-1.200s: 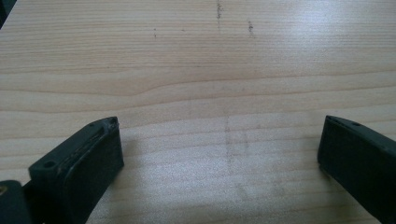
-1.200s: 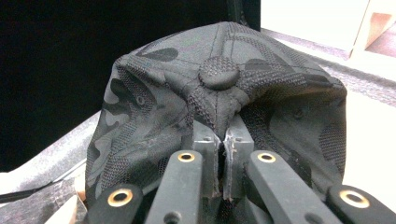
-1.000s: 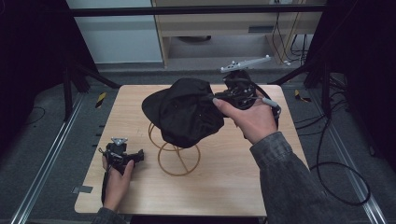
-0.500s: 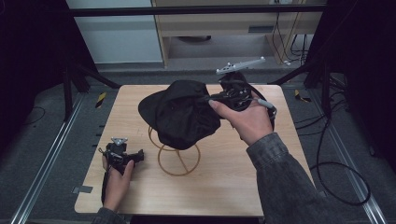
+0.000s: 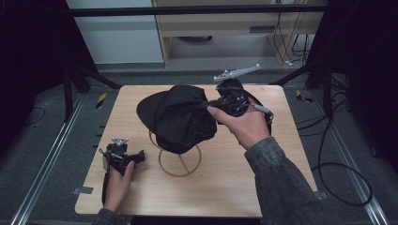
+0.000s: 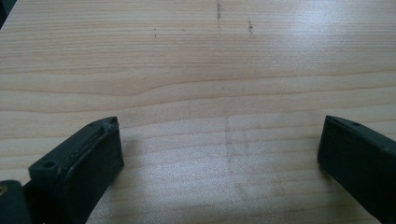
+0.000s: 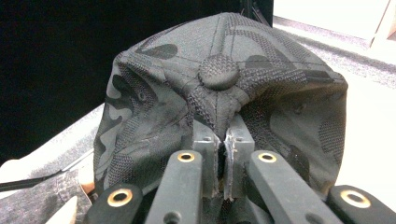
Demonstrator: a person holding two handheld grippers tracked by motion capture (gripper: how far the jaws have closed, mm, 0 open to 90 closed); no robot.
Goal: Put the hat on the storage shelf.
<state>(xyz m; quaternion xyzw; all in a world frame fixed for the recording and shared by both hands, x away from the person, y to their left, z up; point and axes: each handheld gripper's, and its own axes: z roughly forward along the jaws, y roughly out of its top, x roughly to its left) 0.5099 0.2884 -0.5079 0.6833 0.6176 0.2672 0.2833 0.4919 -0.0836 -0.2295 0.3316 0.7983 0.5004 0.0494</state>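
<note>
A black camouflage cap (image 5: 180,117) hangs over a wooden wire stand (image 5: 179,161) at the table's middle. My right gripper (image 5: 213,104) is shut on the cap's crown fabric, pinching it just below the top button (image 7: 218,71); the jaws meet on a fold of cloth (image 7: 219,121). The cap's brim points to the far left in the high view. My left gripper (image 5: 138,157) rests on the table near the front left, held by a hand, and stands open (image 6: 219,154) over bare wood with nothing between its fingers (image 6: 79,158).
The light wooden table (image 5: 263,187) has bare wood at the front right and along the left side. A ring base of the stand (image 5: 164,169) lies just right of the left gripper. Dark frame rails and cables surround the table.
The right gripper has carried the cap slightly left and down over the stand. The left gripper has stayed where it was.
</note>
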